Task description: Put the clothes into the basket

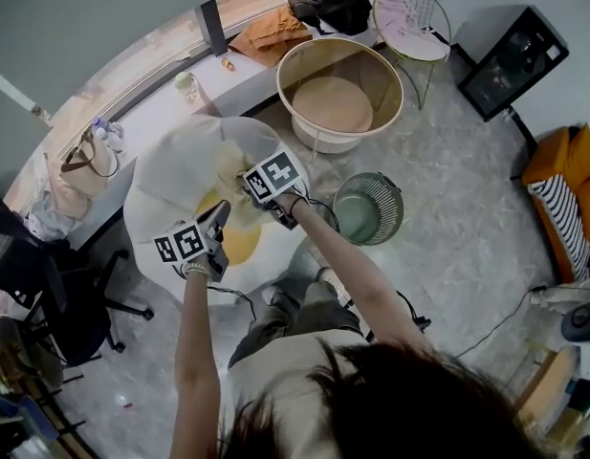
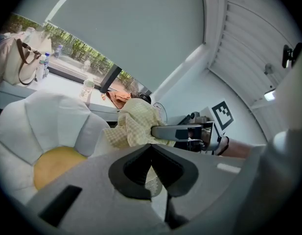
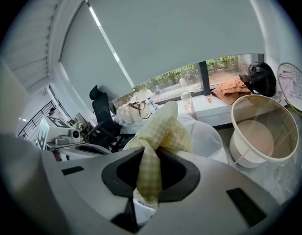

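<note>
A pale yellow checked garment (image 1: 232, 204) hangs over the white flower-shaped cushion (image 1: 175, 175) with the yellow centre. Both grippers hold it. My right gripper (image 3: 150, 153) is shut on a bunched fold of the garment (image 3: 163, 131), which rises between its jaws. My left gripper (image 2: 151, 148) is shut on a thin edge of the same garment (image 2: 136, 124); the right gripper (image 2: 190, 131) shows just beyond it. In the head view the left gripper (image 1: 221, 213) and the right gripper (image 1: 245, 197) are close together above the cushion. The large cream basket (image 1: 299, 65) stands beyond them, open and without clothes (image 3: 259, 96).
A green wire bin (image 1: 368, 208) stands on the floor to the right of the cushion. A black office chair (image 1: 46, 295) is at the left. On the window ledge are a tote bag (image 1: 84, 161), bottles, an orange cloth (image 1: 271, 32) and a black bag (image 1: 338, 3). A wire side table (image 1: 409, 17) stands behind the basket.
</note>
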A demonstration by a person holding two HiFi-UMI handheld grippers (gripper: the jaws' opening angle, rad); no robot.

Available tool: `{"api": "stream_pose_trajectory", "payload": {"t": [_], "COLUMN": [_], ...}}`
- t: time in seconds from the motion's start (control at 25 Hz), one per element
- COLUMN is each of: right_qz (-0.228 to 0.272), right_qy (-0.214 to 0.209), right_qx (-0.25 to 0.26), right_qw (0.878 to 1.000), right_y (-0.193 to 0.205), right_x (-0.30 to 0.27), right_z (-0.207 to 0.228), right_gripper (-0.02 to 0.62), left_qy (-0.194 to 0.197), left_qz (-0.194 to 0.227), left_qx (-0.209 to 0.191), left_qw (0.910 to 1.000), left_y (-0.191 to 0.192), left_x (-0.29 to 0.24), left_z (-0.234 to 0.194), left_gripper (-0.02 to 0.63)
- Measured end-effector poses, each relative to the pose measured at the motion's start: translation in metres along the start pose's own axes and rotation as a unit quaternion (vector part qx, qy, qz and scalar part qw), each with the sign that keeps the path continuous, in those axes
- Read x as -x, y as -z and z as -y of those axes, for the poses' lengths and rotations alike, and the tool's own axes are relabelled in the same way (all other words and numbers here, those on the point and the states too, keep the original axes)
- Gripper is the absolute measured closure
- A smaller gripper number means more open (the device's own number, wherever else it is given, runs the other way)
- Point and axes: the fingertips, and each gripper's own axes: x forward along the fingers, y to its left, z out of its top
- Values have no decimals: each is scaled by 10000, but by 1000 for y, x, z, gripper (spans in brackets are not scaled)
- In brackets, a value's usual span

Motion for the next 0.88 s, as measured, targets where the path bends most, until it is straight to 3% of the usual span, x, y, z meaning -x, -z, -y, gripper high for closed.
{"api": "stream_pose_trajectory", "payload": {"t": [0.4,0.88], "right_qz": [187,257], "right_qy": [361,489], "right_qx": [-362,-558], "right_qw": [9985,9969], "right_y": [18,38], "right_x": [68,114], "right_z": [72,127], "right_gripper": [532,532], "left_qy": [356,464], "left_qz": [-443,-799], "left_qx": [-211,-355], "left_qw": [9982,9951], "left_y": [18,40], "left_x": [-69,-125], "left_z": [62,104], "left_gripper": [595,595]}}
